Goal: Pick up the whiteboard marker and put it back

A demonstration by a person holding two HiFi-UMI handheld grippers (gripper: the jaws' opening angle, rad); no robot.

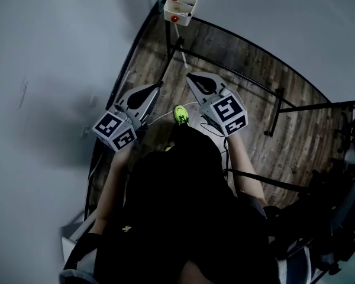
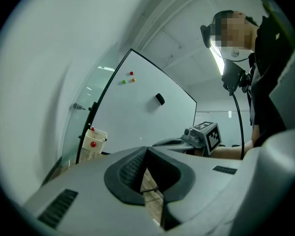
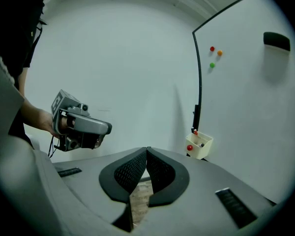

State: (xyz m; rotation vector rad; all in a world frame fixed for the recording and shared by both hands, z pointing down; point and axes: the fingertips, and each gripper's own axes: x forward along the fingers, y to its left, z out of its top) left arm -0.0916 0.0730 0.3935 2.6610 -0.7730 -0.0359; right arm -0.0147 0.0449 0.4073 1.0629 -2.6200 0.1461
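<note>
My left fingers point(image 2: 132, 170) are pressing together at their tips with nothing between them, and my right fingers point(image 3: 160, 168) are doing the same. Behind the closed tips only a narrow strip of the wooden floor point(image 1: 248, 70) is showing.

I am holding the left gripper point(image 1: 158, 86) about level and the right gripper point(image 1: 189, 76) tipping a little downward. They are side by side and apart, both pointing toward the whiteboard point(image 3: 246, 97). My dark clothing point(image 1: 177, 206) is filling most of the lower head view. My hands are hiding behind the cubes point(image 1: 115, 130) with square markers, so only my forearms point(image 1: 109, 182) are showing. One yellow-green shoe point(image 1: 180, 115) is peeking out between the grippers.

Farther off, the whiteboard is standing in its dark frame point(image 3: 198, 82), and its right part is running out of the right gripper view. A small white tray point(image 3: 200, 146) is hanging at its lower corner, well apart from both grippers. The whiteboard marker point(image 3: 195, 132) is, as far as I can tell, sitting in this tray. Only a small red tip is rising above the rim, and the rest is hiding inside. A red round thing point(image 3: 189, 147) on the tray's front is too small to name. Higher on the board, three small magnets point(image 3: 212, 48) and a dark eraser point(image 3: 276, 41) are sticking.
</note>
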